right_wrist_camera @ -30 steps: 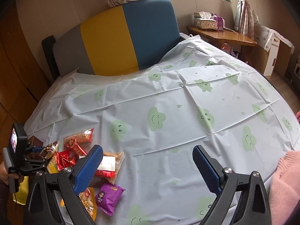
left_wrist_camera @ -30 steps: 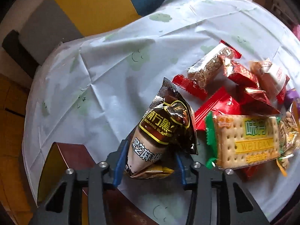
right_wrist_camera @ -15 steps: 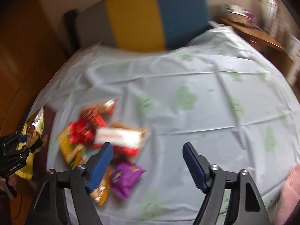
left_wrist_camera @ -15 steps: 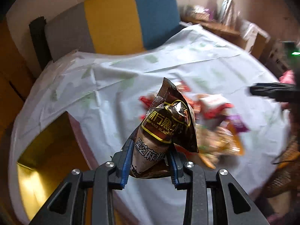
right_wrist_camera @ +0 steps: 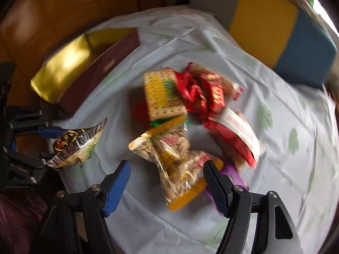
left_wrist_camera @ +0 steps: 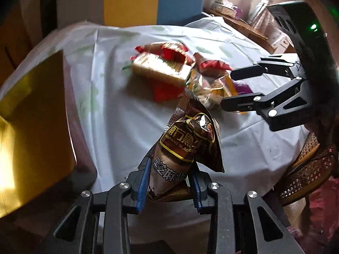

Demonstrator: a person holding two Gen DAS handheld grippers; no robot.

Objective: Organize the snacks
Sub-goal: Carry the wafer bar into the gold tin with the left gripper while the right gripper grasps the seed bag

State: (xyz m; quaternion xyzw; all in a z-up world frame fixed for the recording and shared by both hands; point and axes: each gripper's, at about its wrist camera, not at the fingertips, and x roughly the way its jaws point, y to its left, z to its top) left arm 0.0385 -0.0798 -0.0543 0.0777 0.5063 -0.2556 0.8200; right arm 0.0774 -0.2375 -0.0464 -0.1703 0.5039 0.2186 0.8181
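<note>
My left gripper (left_wrist_camera: pixel 169 169) is shut on a dark brown sesame snack packet (left_wrist_camera: pixel 190 141), held upright above the table's near edge. In the right wrist view that same packet (right_wrist_camera: pixel 76 146) hangs at the left, beside an open box (right_wrist_camera: pixel 89 67) with a maroon wall and gold lining. My right gripper (right_wrist_camera: pixel 167 167) hovers over the snack pile, its jaws closing. A clear bag of nuts (right_wrist_camera: pixel 178 160) lies between the blue pads, which do not press on it. Behind it lie a cracker pack (right_wrist_camera: pixel 161 97) and red packets (right_wrist_camera: pixel 203 93).
A white cloth with green faces (right_wrist_camera: pixel 275 169) covers the round table. A red-and-white pack (right_wrist_camera: pixel 237 135) and a purple packet (right_wrist_camera: pixel 233 173) lie right of the nuts. A yellow and blue seat back (right_wrist_camera: pixel 275 27) stands behind. A wicker chair (left_wrist_camera: pixel 307 169) is at the near right.
My left gripper has carried the brown packet away from the pile, toward the table edge by the box. The right gripper has rolled, dropped over the pile and narrowed its jaws.
</note>
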